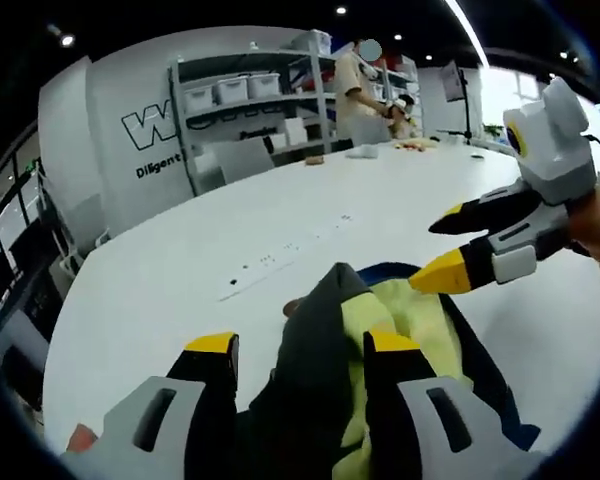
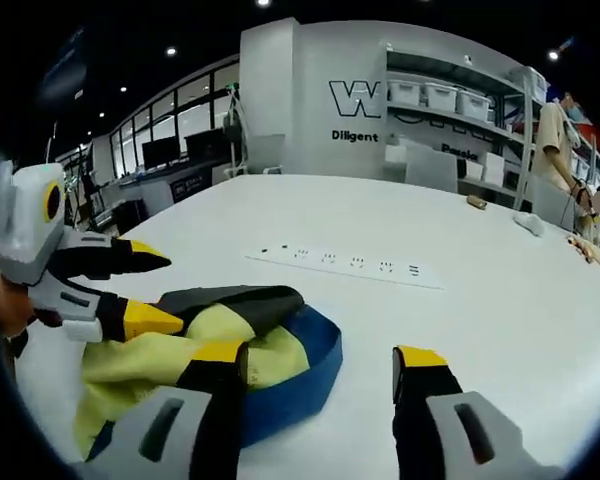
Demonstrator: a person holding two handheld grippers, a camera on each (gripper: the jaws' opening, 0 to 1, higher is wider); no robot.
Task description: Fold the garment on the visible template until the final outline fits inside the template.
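So the garment [image 2: 230, 345] is sitting bunched up on the white counter [image 2: 380, 220], near edge, nowhere close to a flat fold yet. It's a yellow, dark grey and blue thing, all crumpled into a heap with a blue band curling round the right side. I can't make out any template under or around it, so no idea how the outline compares.

Left claw [image 1: 300, 350]: in the left gripper view the jaws stand apart with the heap lying between and over them, dark fabric draped right across the gap. Looks open to me, pushed into the cloth rather than pinching it, but the fabric hides the tips a bit. Right claw [image 2: 320, 360]: jaws wide apart, left jaw sitting over the yellow part, right jaw over bare counter. Not holding anything as far as I can see.

Handling guess: light, floppy, zero stiffness, probably a bit slick. It'll sag and slide wherever you don't support it. I'd go for an edge or corner, like that blue hem, one claw each side, and spread it flat before folding.

There's a power strip [image 2: 345, 265] further back on the counter, well apart from the cloth, and shelves [image 2: 460, 100] against the far wall.
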